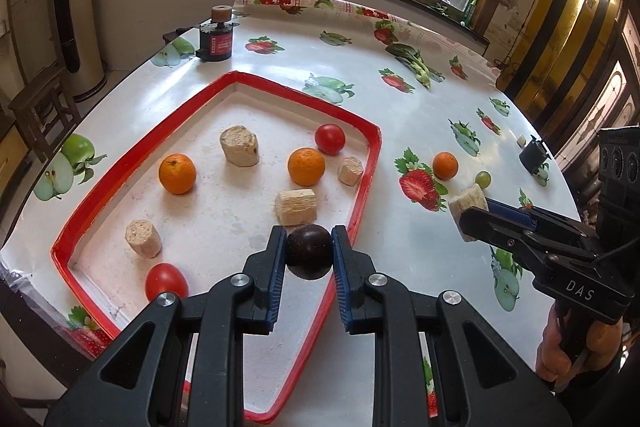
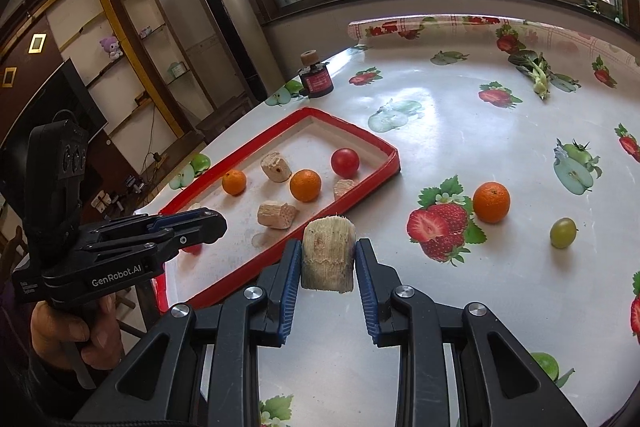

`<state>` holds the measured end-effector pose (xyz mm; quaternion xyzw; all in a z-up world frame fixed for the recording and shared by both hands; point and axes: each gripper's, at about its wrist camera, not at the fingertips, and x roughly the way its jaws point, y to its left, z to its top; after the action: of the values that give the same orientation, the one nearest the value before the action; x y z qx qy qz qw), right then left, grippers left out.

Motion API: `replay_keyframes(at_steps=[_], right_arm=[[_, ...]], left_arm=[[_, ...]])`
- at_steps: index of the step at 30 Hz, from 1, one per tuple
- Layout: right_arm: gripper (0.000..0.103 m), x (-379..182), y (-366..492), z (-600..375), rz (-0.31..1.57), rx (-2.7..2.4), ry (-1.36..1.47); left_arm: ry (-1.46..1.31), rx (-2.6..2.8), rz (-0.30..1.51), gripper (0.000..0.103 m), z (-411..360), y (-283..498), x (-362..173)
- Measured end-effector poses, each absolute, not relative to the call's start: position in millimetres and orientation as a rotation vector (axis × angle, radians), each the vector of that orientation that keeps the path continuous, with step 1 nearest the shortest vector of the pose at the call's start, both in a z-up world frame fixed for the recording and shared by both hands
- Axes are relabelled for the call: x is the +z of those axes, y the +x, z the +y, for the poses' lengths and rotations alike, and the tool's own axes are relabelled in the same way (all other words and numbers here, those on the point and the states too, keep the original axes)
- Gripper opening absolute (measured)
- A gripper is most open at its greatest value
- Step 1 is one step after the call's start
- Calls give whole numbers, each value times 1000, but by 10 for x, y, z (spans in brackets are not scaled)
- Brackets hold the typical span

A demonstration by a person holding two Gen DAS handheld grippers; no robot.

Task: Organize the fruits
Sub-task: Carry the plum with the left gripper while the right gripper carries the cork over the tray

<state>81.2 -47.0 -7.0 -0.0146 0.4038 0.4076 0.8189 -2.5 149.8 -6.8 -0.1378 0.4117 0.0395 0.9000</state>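
White letters "DAS" on the black plastic right gripper (image 1: 466,223) body, white "GenRobot.AI" on the black plastic left gripper (image 2: 218,223) body

My left wrist cam sits just behind its jaws, tilted down, close over the red tray (image 1: 362,163) with windows beyond. The right wrist cam looks down too, from beside the tray over the table (image 2: 460,131). Both feeds catch the tray, the loose orange (image 1: 445,165) and the windows, and each shows the other gripper.
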Motion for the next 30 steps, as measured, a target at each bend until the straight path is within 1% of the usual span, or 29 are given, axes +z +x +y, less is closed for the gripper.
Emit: replay_keyframes(at_steps=[12,30], right_arm=[[28,-82,771,-108,867,900,-40],[28,-175,912,173,892,900,-57]], left_arm=[[-337,148,836,20,1900,-223,-101],[-343,168,855,20,2032,-111,-175]])
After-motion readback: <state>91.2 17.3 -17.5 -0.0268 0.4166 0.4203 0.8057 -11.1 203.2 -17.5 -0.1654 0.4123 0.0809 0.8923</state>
